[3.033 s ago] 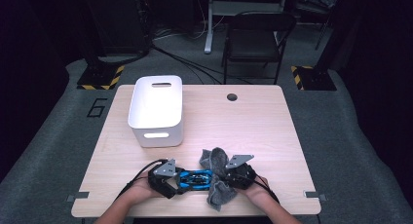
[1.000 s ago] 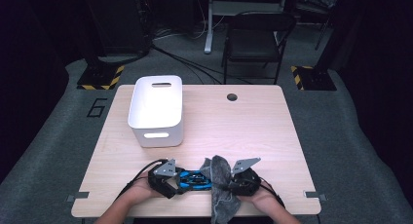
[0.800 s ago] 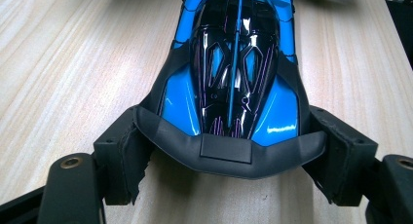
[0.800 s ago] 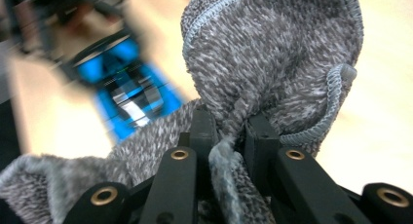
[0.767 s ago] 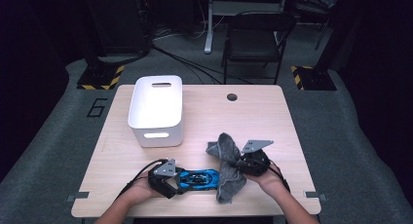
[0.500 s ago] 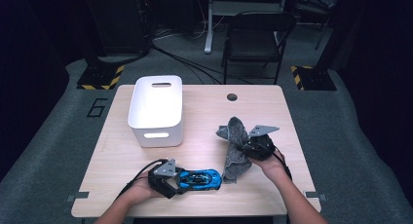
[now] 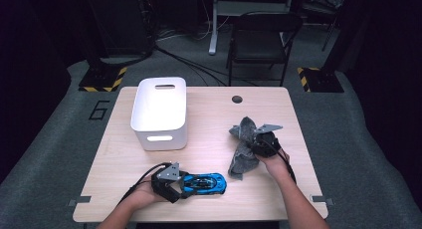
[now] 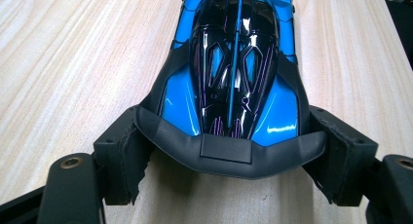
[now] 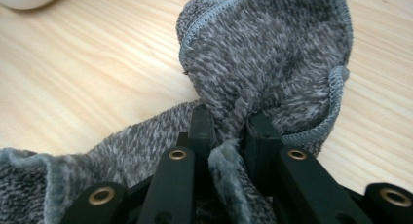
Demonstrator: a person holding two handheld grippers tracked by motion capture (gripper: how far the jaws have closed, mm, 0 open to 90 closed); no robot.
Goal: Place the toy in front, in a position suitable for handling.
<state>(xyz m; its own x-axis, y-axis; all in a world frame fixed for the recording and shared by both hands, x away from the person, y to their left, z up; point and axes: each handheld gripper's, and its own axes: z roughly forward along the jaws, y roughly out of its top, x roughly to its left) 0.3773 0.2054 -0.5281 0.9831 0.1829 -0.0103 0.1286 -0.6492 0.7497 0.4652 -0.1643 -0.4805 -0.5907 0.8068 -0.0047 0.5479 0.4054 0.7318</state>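
A blue and black toy car (image 7: 203, 183) (image 8: 234, 68) lies on the wooden table (image 7: 209, 114) near its front edge. My left gripper (image 7: 171, 184) (image 8: 229, 160) is shut on the car's rear end, one pad on each side. A grey cloth (image 7: 242, 145) (image 9: 272, 63) hangs bunched at the right of the table, with its lower end trailing on the wood. My right gripper (image 7: 259, 142) (image 9: 229, 129) is shut on a fold of that cloth, which spills out between and above the jaws.
A white bin (image 7: 160, 112) stands at the back left of the table. A small round hole (image 7: 237, 99) sits near the far edge. A dark chair (image 7: 259, 37) and floor cables (image 7: 189, 50) lie beyond the table.
My right gripper has carried the grey cloth away from the car, to the right and farther back on the table. The left gripper and the car have stayed put.
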